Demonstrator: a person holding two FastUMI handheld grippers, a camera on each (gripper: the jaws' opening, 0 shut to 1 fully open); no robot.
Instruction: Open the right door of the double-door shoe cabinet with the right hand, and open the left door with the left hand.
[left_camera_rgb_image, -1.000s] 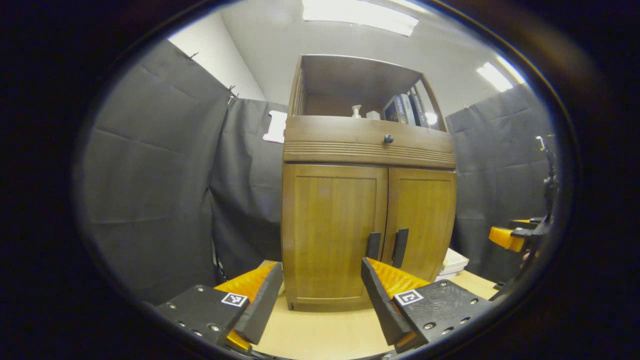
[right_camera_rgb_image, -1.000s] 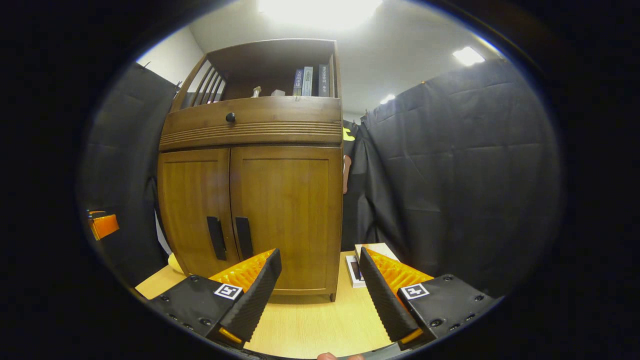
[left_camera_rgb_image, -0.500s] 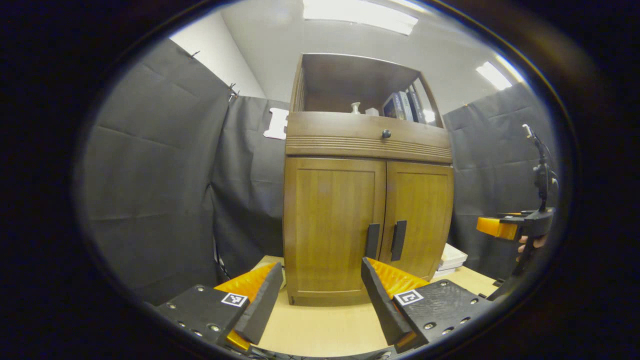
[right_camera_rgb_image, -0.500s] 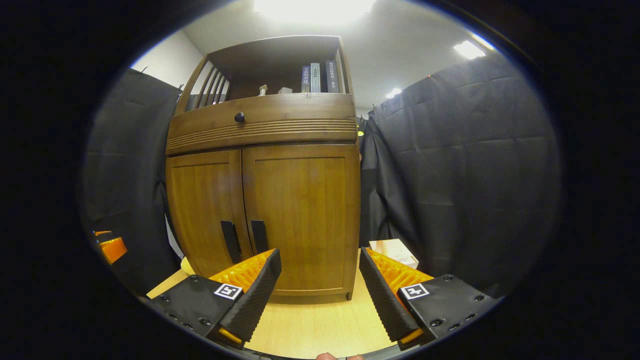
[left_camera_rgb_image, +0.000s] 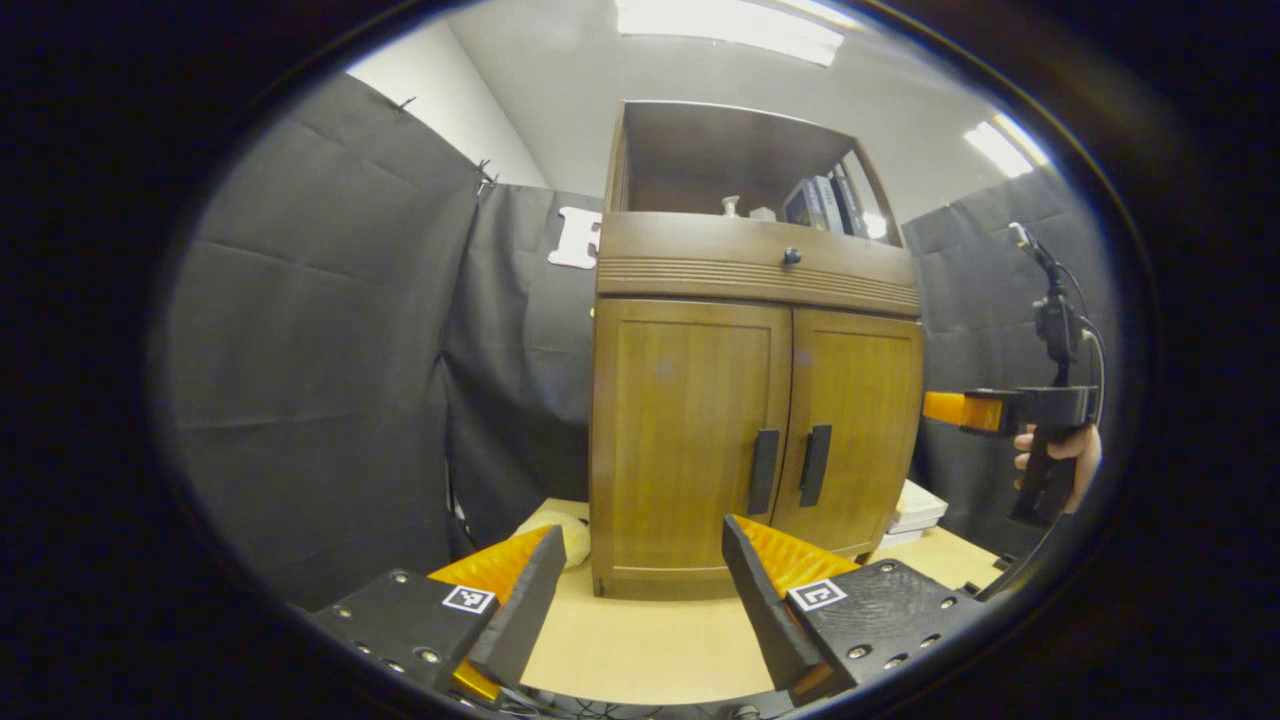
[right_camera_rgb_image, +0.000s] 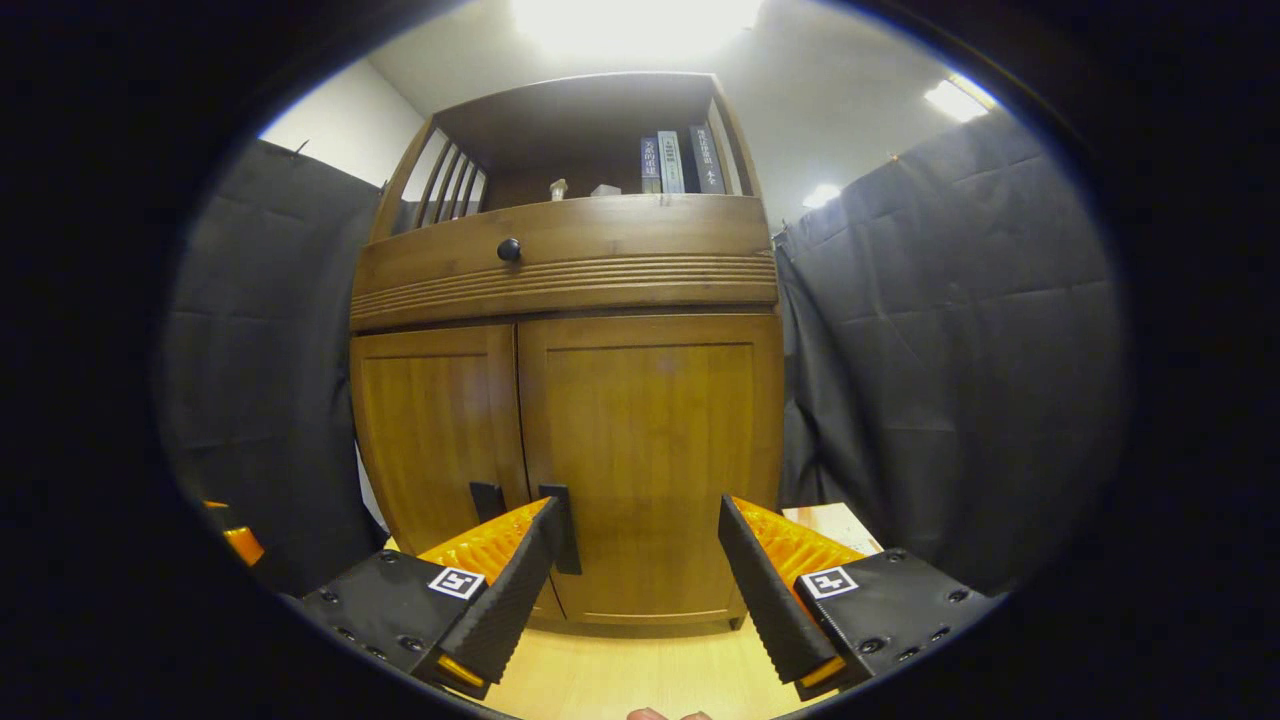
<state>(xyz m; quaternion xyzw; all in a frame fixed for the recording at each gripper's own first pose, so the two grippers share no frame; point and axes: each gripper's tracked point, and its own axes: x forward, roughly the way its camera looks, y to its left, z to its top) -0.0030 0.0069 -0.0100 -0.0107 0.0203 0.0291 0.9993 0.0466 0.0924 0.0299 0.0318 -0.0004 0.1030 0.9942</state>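
The wooden shoe cabinet stands on the table with both doors shut. In the left gripper view its left door (left_camera_rgb_image: 680, 430) and right door (left_camera_rgb_image: 860, 420) meet at two dark vertical handles (left_camera_rgb_image: 763, 472). My left gripper (left_camera_rgb_image: 640, 590) is open and well short of the cabinet. Farther off on the right, a hand (left_camera_rgb_image: 1060, 450) holds my right gripper (left_camera_rgb_image: 945, 408) level with the right door. In the right gripper view the right door (right_camera_rgb_image: 650, 450) is close. My right gripper (right_camera_rgb_image: 640, 580) is open, and its left finger overlaps the right handle (right_camera_rgb_image: 565, 530).
Above the doors a drawer with a round knob (left_camera_rgb_image: 791, 256) sits under an open shelf with books (left_camera_rgb_image: 825, 203). The cabinet rests on a light wooden table (left_camera_rgb_image: 640, 650). White boxes (left_camera_rgb_image: 910, 510) lie at its right, a pale cloth (left_camera_rgb_image: 550, 525) at its left. Black cloth walls surround it.
My right gripper has moved closer to the cabinet and over toward the right door's handle. In the left gripper view it has risen. Both doors have stayed shut.
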